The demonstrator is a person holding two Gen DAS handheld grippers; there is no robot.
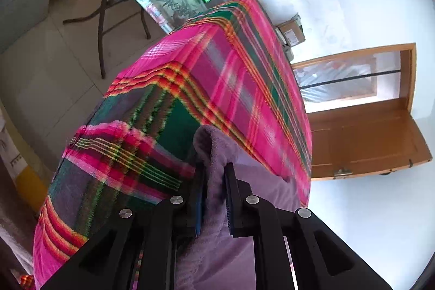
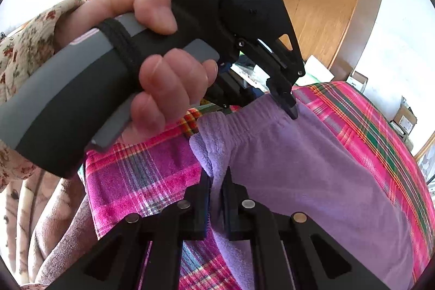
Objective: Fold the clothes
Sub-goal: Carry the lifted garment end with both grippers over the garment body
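Two grippers, left gripper (image 1: 213,197) and right gripper (image 2: 216,201), fingers pinching lilac fleece garment (image 2: 312,167) waistband, frame centre, above pink plaid cloth (image 1: 217,78); advice: equal tension, edges level.

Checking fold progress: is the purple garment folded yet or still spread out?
Mostly spread: the purple garment lies open across the plaid cloth, its waistband edge pinched by both grippers.
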